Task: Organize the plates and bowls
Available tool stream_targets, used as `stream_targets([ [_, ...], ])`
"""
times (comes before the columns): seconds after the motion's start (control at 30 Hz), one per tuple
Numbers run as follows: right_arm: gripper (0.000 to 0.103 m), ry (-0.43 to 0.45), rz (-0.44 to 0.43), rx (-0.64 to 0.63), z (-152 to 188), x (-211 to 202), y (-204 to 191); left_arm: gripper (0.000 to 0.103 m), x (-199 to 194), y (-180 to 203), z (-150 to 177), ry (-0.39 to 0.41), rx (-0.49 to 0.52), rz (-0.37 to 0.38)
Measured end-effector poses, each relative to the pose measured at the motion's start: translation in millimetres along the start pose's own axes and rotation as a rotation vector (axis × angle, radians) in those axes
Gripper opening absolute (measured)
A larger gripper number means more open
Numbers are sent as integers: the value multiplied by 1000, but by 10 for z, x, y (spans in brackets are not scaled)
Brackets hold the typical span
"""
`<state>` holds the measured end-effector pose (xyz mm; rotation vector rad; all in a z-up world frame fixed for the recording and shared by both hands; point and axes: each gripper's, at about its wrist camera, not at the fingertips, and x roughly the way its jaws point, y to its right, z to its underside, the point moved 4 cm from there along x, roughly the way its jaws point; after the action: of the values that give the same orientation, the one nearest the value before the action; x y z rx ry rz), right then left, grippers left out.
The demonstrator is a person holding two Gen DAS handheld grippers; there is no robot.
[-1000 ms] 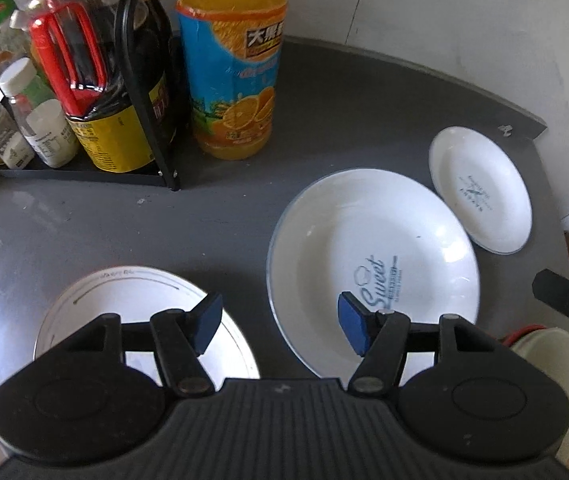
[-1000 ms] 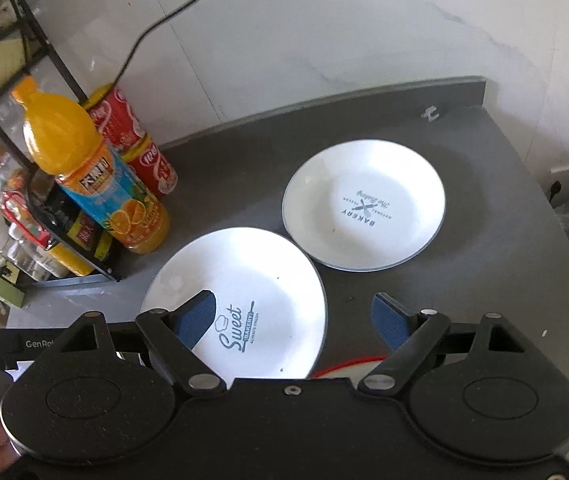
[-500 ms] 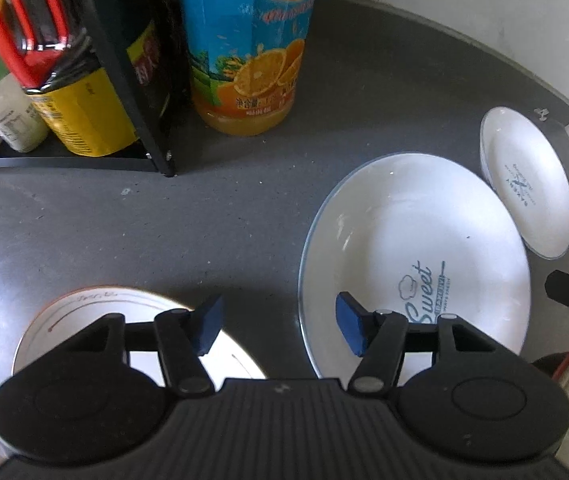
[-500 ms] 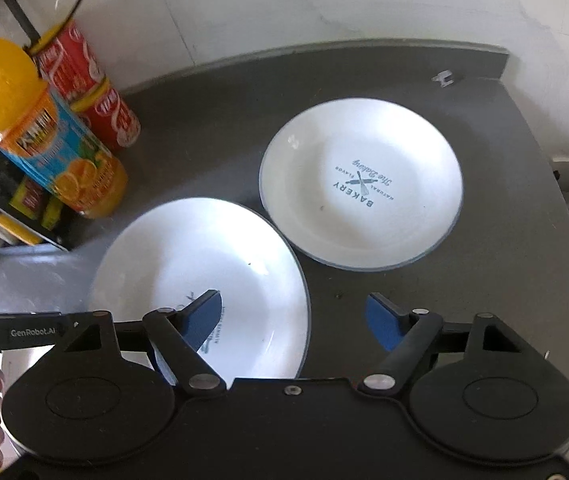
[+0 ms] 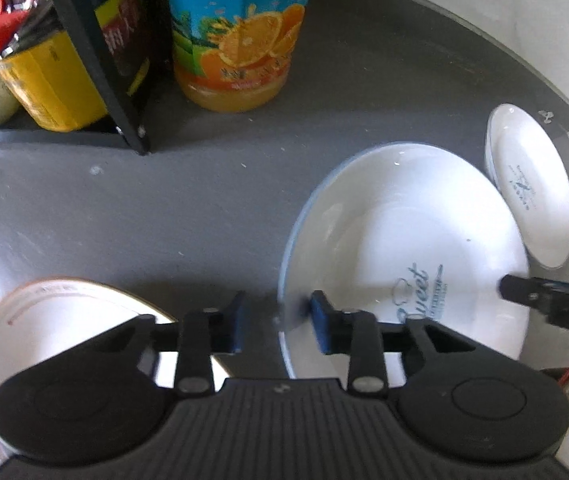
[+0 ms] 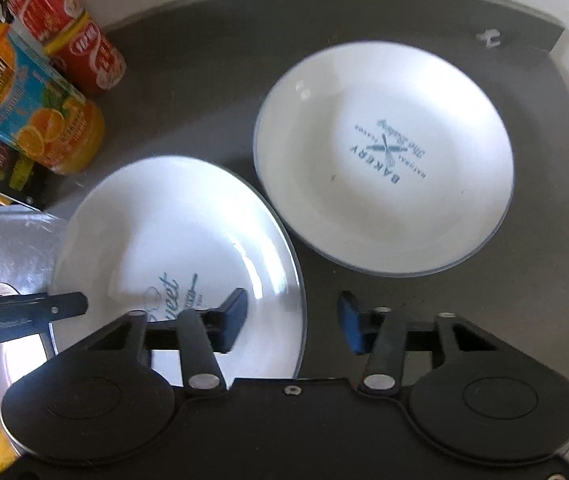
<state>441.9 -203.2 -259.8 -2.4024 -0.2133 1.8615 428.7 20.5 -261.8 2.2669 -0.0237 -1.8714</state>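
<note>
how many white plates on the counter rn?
3. Sweet plate in the middle, its rim between both claws; Bakery plate at the far right; a third plate near left. More may be hidden.

Small plate [image 6: 384,156] reads "BAKERY"; large plate [image 6: 176,256], "Sweet"

Bare grey countertop [image 5: 172,216] lies open between the rack [image 5: 96,64] and the Sweet plate [image 5: 400,240]. The orange juice bottle [image 5: 240,36] and red cans [image 6: 80,40] block the back edge. The Bakery plate [image 6: 384,156] fills the far right corner, nearly touching the Sweet plate.
</note>
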Motion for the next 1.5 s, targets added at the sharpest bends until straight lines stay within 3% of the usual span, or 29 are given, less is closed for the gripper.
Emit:
stream_targets([
  [0.1,34,-27,-11,-2,26,79,-12,17,26,52,12,-19,-2,12],
  [0.23,29,-48,-44,19,22,148,0,17,39,49,16,-12,-26,8],
  [0.6,19,30,-102,-10,78,27,55,17,-2,-23,61,4,-46,28],
  [0.8,18,104,-109,-102,137,-154,-62,17,-96,-118,62,32,-57,35],
  [1.03,17,134,-132,-150,173,-345,-55,17,-287,-198,79,58,-61,25],
  [1.5,17,176,-194,-251,201,-546,-433,18,-788,-398,75,113,-74,-17],
])
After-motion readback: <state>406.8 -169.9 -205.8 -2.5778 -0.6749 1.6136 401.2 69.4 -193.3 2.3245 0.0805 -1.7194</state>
